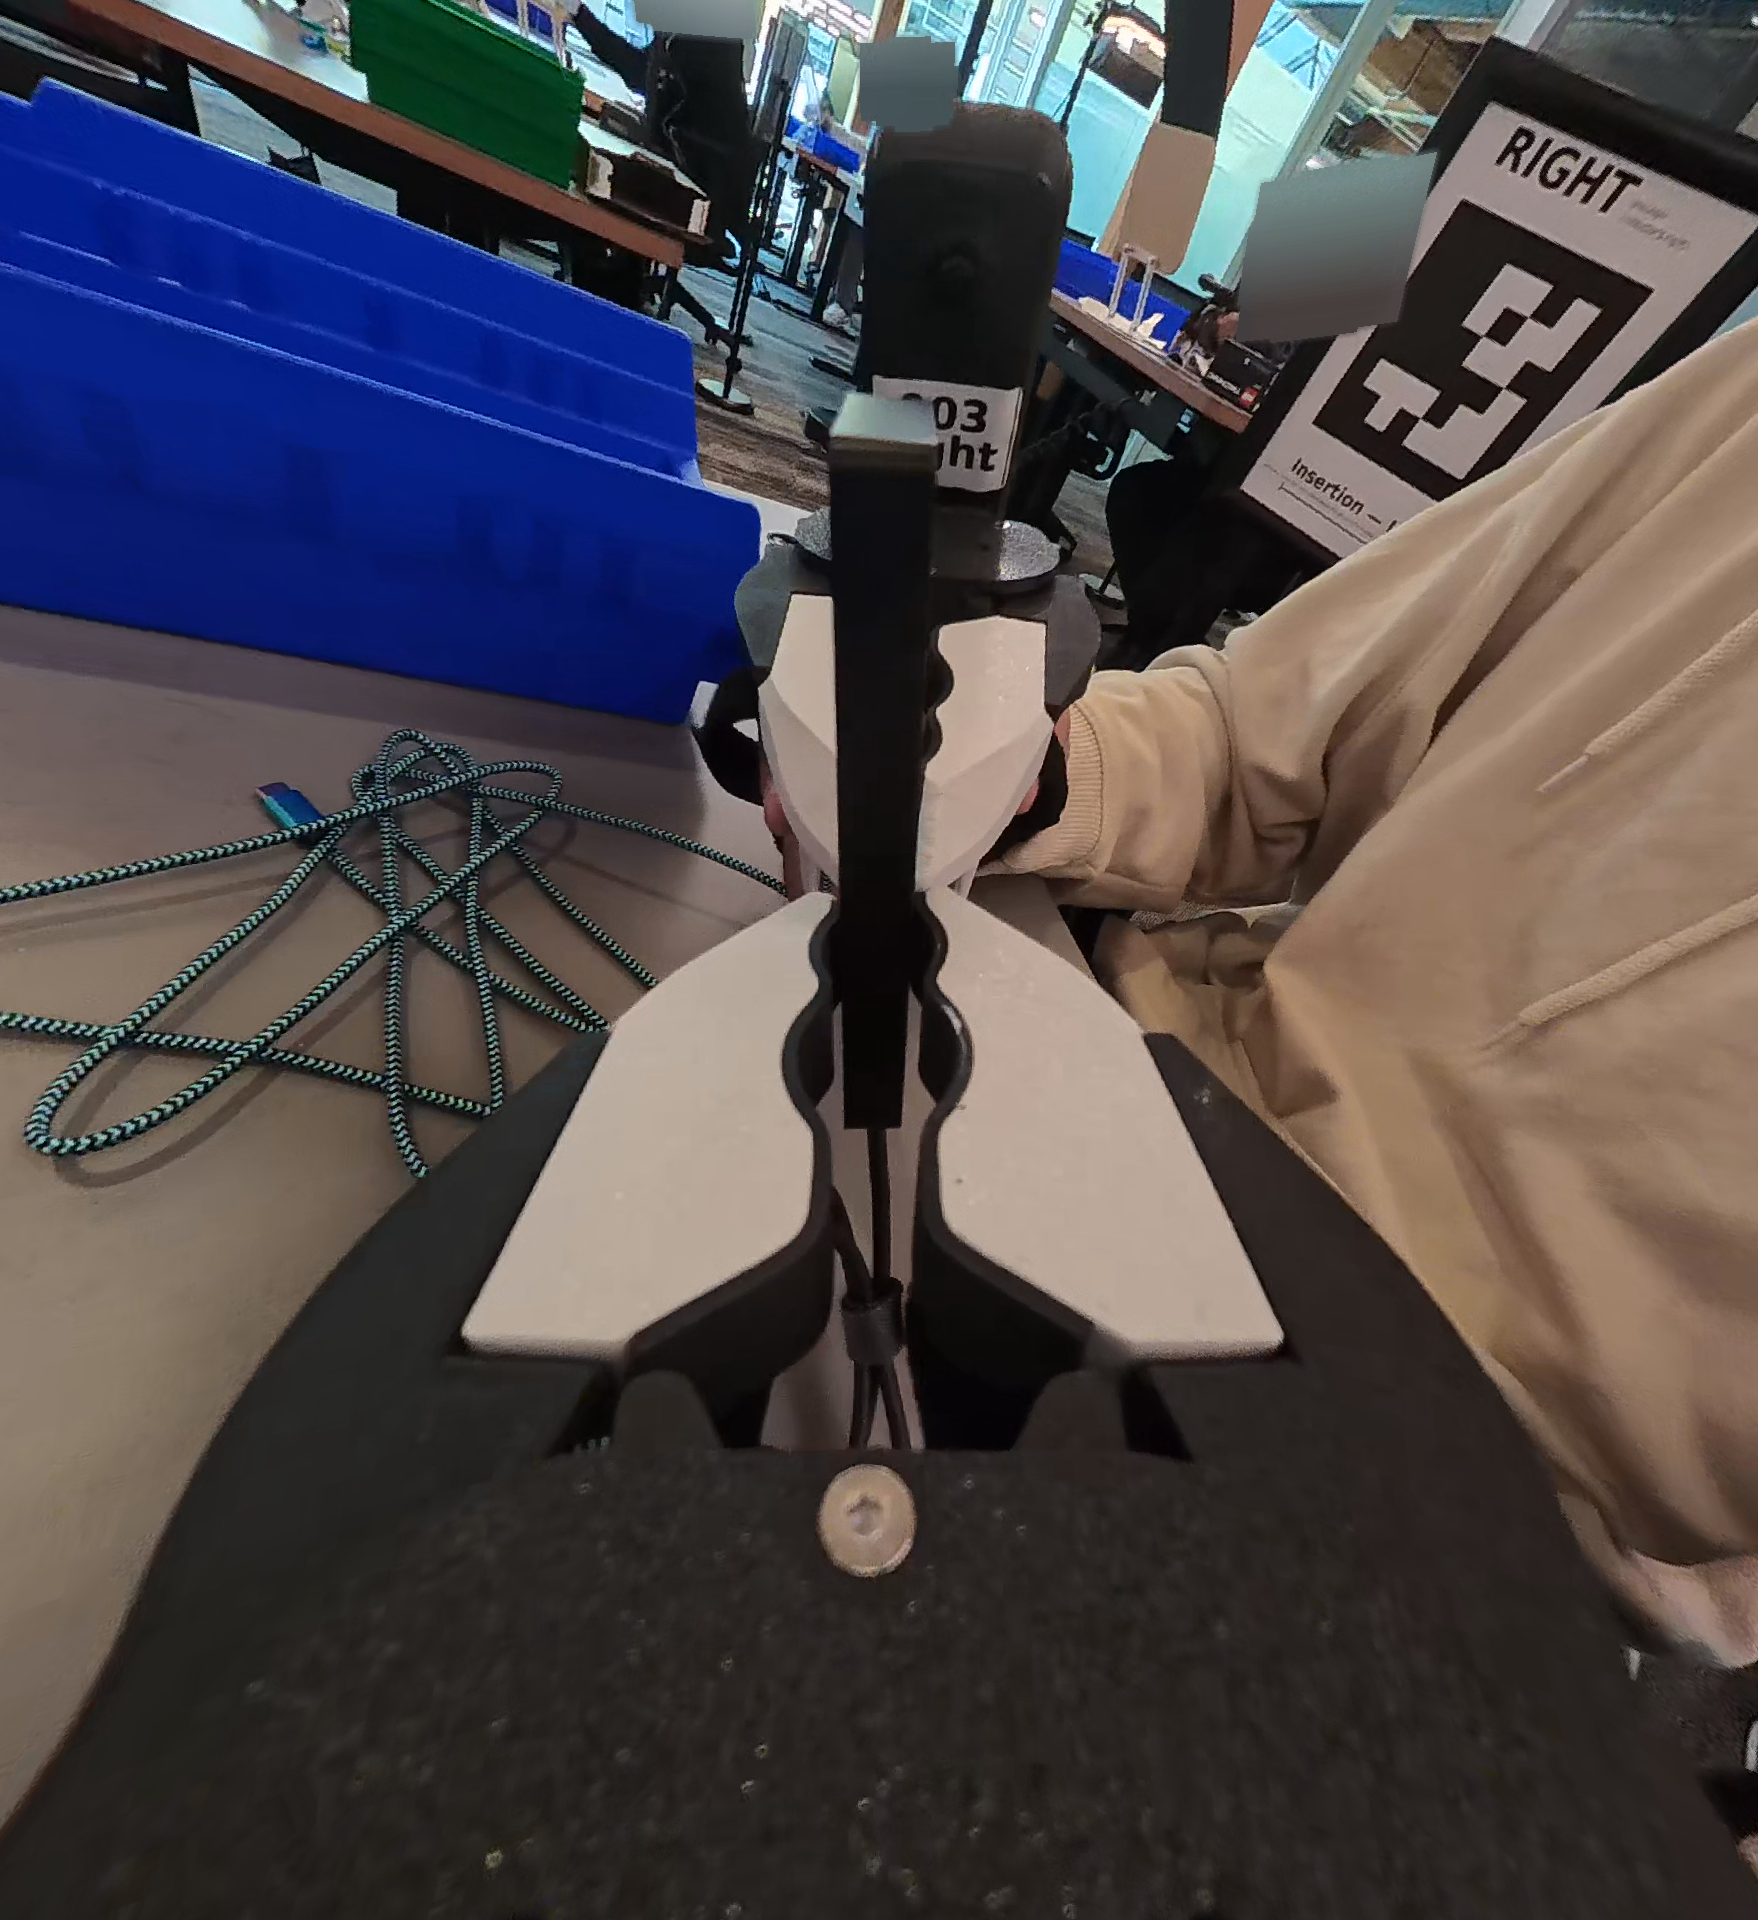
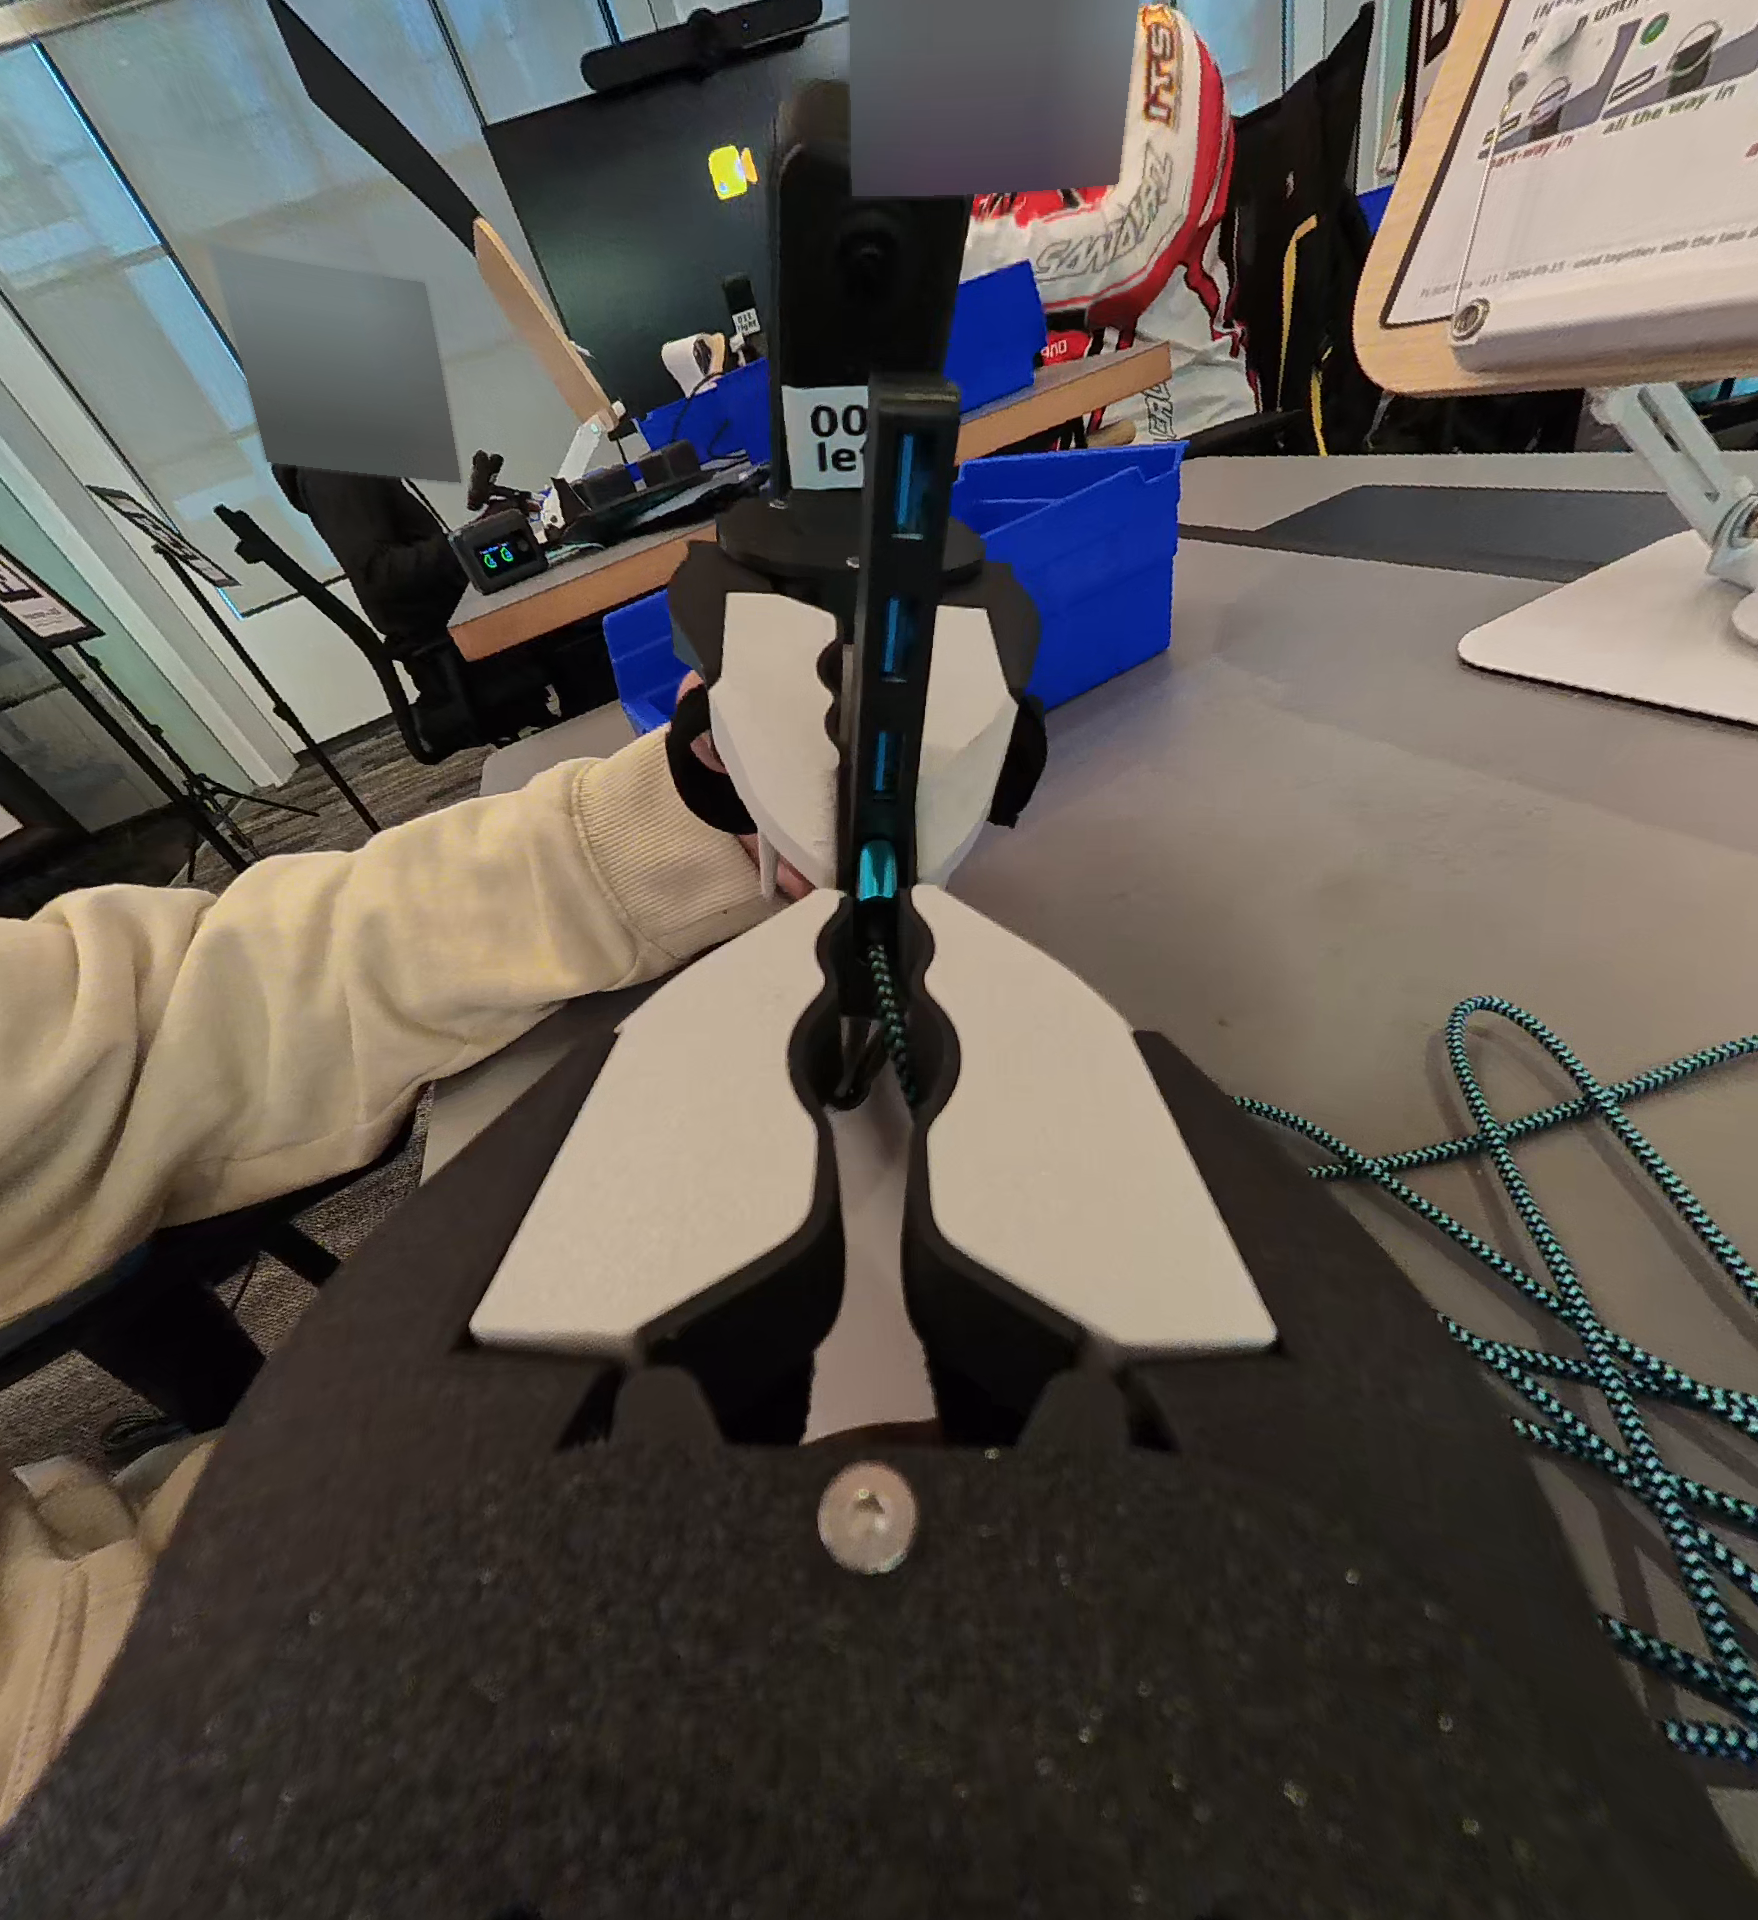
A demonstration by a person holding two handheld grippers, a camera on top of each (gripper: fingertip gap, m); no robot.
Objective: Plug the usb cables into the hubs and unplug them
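Observation:
My left gripper (image 1: 880, 920) is shut on a slim black USB hub (image 1: 880, 727) and holds it upright above the table, with the hub's own black lead running back between the jaws. In the right wrist view the hub (image 2: 896, 623) shows a row of blue ports. My right gripper (image 2: 875, 909) faces it, shut on the teal plug (image 2: 875, 868) of the teal-and-black braided cable (image 2: 1633, 1351). The plug meets the hub's nearest port; how deep it sits I cannot tell. The cable's slack lies coiled on the table (image 1: 387, 935), its free connector (image 1: 288, 805) lying loose.
Blue bins (image 1: 283, 468) stand along the table's far side and also show in the right wrist view (image 2: 1072, 561). A white stand with an instruction board (image 2: 1664, 623) is at the right. A marker sign (image 1: 1477, 312) stands behind. Cream sleeves (image 1: 1374, 831) (image 2: 283, 1039) hold both grippers. The grippers are tip to tip, or close to it.

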